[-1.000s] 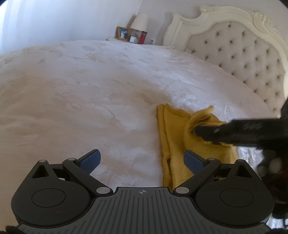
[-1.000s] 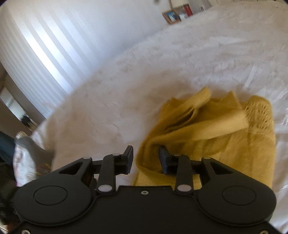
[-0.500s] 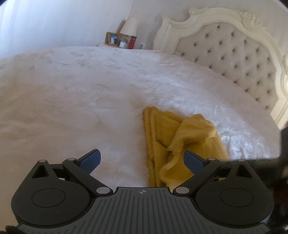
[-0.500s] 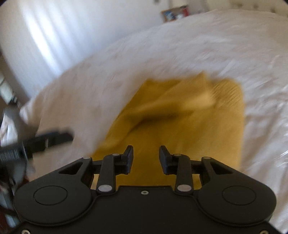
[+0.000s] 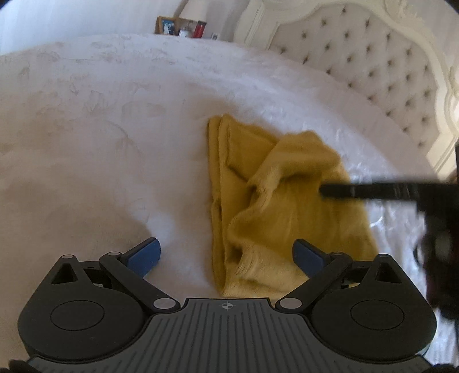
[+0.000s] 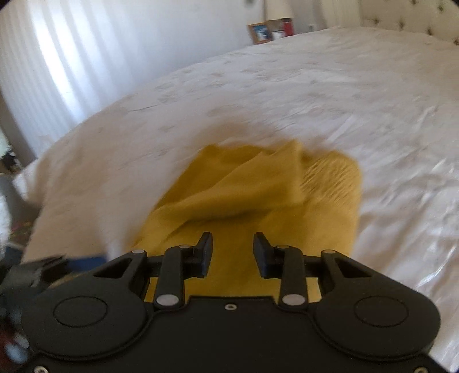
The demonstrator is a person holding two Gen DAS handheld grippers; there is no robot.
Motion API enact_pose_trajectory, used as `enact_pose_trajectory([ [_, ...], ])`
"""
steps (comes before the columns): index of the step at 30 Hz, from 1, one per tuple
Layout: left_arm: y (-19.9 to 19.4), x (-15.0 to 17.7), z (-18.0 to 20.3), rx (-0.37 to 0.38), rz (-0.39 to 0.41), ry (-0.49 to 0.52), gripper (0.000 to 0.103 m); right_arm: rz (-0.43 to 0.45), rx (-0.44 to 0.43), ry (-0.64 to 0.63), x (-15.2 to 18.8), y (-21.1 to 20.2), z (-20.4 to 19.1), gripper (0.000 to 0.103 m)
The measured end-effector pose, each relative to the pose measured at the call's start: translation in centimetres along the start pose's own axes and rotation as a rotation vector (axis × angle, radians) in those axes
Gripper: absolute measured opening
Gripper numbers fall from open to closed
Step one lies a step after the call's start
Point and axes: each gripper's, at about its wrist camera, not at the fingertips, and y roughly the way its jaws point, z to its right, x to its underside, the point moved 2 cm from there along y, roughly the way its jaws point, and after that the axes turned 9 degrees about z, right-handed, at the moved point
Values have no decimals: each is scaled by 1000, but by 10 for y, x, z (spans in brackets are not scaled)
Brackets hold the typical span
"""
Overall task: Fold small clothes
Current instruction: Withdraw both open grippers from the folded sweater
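Observation:
A mustard-yellow knit garment (image 5: 275, 200) lies partly folded and rumpled on the white bedspread (image 5: 100, 137). My left gripper (image 5: 226, 255) is wide open and empty, its blue pads on either side of the garment's near edge. My right gripper (image 6: 233, 252) is open with a narrow gap and empty, just above the garment (image 6: 252, 200). In the left wrist view its dark fingers (image 5: 358, 190) reach in from the right over the cloth. The right wrist view is blurred.
A tufted cream headboard (image 5: 373, 57) stands at the back right. A nightstand with a lamp, a photo frame (image 5: 167, 25) and a red bottle is beyond the bed. A curtained window (image 6: 57, 57) is on the left.
The right gripper let go of the garment's fold, pulled out to the right, and has come back over the cloth. The left gripper has moved closer to the garment, still open.

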Motion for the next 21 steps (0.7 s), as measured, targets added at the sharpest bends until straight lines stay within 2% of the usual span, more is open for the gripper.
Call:
enact_pose_trajectory([
  [3,1,2,0,-6,-14,14,100,0,49,-21,-16,25,6,44],
  [6,2,1,-2,-2,-24,7,100,25,49,-29,-34,44,1,44],
  [8,2,0,-3,4,-28,5,100,43,27,-33,-43,54,-4,44],
  [11,2,1,-3,10,-28,4,100,63,-57,-9,-54,69,-12,44],
  [14,3,-2,-3,15,-25,10,100,83,-124,43,-57,71,-14,44],
  [17,0,-2,-4,30,-6,2,100,88,-132,60,-49,56,-9,45],
  [21,-6,-6,-6,85,6,-19,100,54,-136,22,-26,33,-4,45],
])
